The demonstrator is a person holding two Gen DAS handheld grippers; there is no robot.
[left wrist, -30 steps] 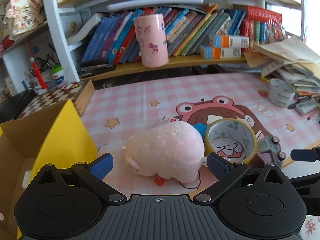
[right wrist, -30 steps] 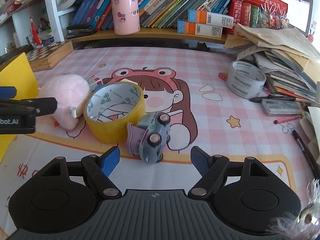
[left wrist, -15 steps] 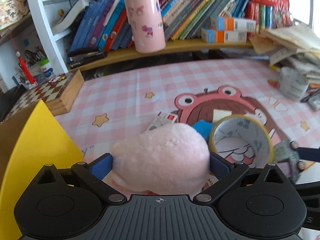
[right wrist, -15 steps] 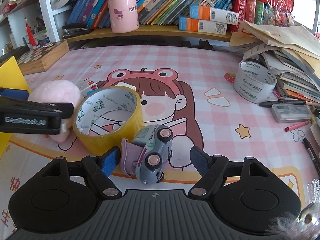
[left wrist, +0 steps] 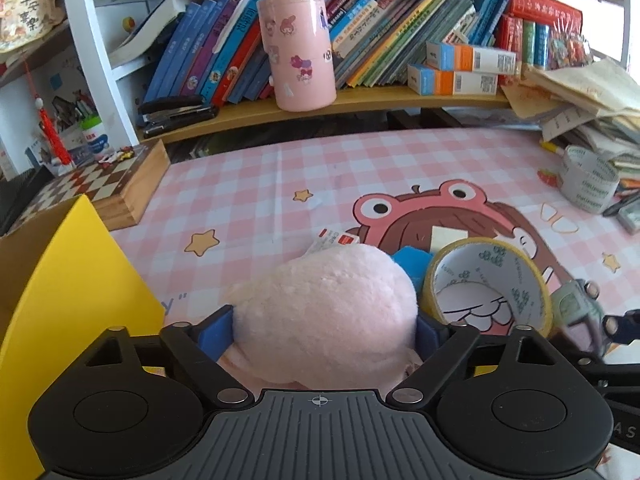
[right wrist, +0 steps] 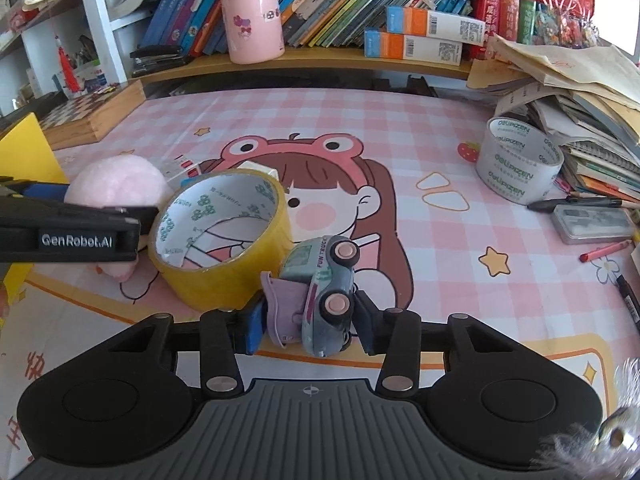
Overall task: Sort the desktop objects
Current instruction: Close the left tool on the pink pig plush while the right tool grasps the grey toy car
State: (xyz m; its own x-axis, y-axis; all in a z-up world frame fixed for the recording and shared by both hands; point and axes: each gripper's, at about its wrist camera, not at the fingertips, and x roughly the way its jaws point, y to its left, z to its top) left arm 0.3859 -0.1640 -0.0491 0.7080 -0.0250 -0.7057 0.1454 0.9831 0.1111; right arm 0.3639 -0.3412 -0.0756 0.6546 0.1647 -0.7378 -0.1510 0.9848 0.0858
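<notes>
A pink plush toy lies on the pink checked desk mat. My left gripper is shut on the plush, one blue pad against each side. The plush also shows in the right wrist view. A grey-green toy truck lies on its side, wheels to the right. My right gripper is shut on the truck. A yellow tape roll stands between the plush and the truck; it also shows in the left wrist view.
A yellow cardboard box stands at the left. A chessboard box lies behind it. A white tape roll, pens and a pile of papers are at the right. A pink canister stands on the bookshelf.
Both grippers moved forward and closed: the left onto the pink plush, the right onto the toy truck. Both were open a second ago.
</notes>
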